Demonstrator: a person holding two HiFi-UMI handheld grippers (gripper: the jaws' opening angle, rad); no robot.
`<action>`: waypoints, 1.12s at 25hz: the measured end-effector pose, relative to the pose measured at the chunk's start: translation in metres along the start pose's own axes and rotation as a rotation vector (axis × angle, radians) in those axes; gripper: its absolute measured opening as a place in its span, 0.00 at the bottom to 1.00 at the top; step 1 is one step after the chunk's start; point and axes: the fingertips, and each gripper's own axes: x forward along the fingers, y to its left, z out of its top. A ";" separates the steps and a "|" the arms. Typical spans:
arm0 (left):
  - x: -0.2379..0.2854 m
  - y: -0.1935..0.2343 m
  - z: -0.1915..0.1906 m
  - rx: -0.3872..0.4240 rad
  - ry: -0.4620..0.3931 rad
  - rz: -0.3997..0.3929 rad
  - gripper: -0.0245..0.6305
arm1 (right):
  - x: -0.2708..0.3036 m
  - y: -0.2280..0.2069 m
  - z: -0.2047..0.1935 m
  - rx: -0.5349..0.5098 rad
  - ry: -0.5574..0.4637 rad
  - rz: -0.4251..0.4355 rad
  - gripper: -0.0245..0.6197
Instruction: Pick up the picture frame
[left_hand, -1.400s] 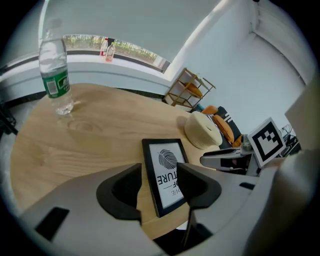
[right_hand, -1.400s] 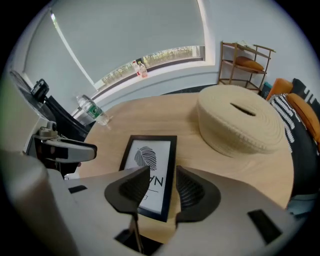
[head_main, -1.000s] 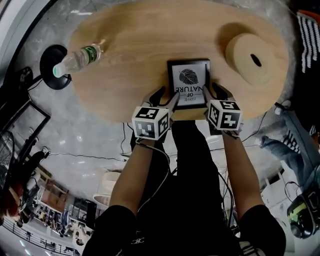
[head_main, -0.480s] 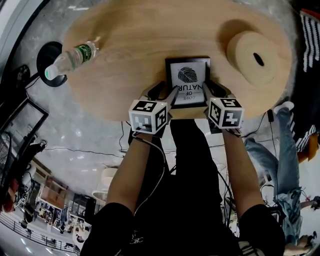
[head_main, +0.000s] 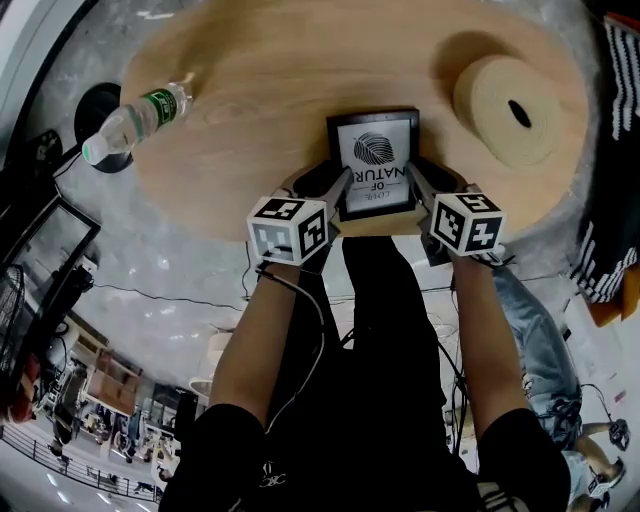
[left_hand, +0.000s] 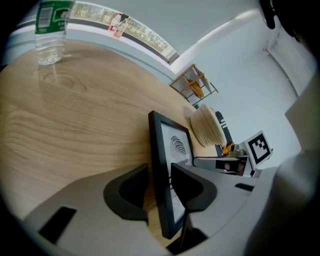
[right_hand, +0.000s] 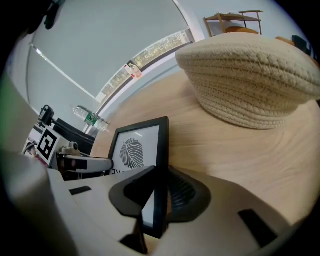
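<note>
Mid-grasp at the wooden table's (head_main: 250, 120) 6 o'clock rim: my right claw (head_main: 428, 180), just closing, pinches the picture frame's (head_main: 375, 160) 3 o'clock edge, while my left claw (head_main: 325, 187), closing at 9 o'clock, only straddles it, so next I'd squeeze and lift evenly.

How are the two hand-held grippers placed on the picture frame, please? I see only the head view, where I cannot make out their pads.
Observer: The right hand-held gripper is shut on the picture frame. Its jaws have just been closing, and both pads now press the frame's right edge.
Operator: Thank you. And the left one?
Observer: The left hand-held gripper has just been closing too, with the frame's left edge between its jaws. A sliver of table shows between its outer pad and the frame's back, so it seems not clamped yet.
</note>
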 end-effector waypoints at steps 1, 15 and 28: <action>0.000 -0.001 0.000 -0.003 0.001 -0.006 0.25 | -0.001 0.001 0.000 -0.006 -0.001 -0.001 0.18; -0.074 -0.055 0.057 0.067 -0.078 -0.086 0.20 | -0.082 0.061 0.053 -0.079 -0.151 -0.057 0.18; -0.318 -0.153 0.164 0.214 -0.310 -0.136 0.18 | -0.249 0.259 0.156 -0.231 -0.345 -0.008 0.18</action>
